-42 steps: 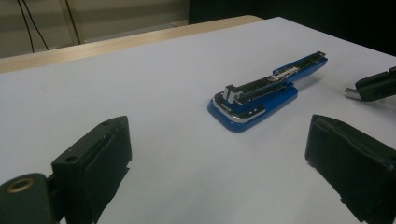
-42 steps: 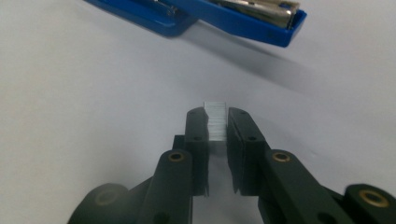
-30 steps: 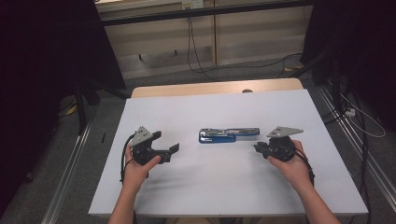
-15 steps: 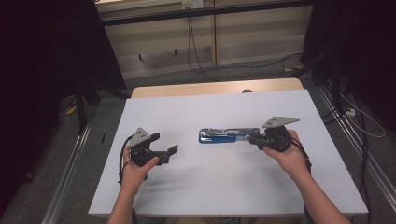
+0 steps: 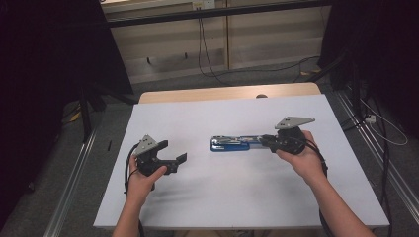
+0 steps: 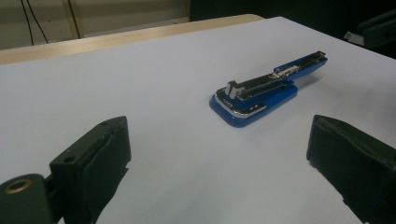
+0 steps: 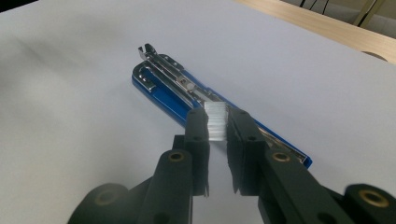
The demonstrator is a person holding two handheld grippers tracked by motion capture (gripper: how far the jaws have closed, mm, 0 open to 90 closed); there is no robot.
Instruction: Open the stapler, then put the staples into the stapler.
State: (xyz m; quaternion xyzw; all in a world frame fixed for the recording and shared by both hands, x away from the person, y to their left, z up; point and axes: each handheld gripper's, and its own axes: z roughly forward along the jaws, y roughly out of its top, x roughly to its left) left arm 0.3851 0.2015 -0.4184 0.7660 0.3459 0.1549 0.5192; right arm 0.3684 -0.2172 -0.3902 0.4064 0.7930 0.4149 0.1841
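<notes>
Leftward slid the right gripper point(image 7: 217, 122), clenched on a small, light, stiff strip of staples point(image 7: 215, 120) over the opened blue stapler point(image 5: 231, 143) mid-table, best pinched by its flat sides, while the left gripper point(image 5: 174, 158) gaped empty.

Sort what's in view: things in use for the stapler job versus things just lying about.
In use:
blue stapler, lying open
strip of staples, held
right gripper
left gripper, open and waiting

Lying about:
floor cables
white table cover

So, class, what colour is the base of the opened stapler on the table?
Blue, with silver metal parts on top; the stapler shows best in the left gripper view.
</notes>
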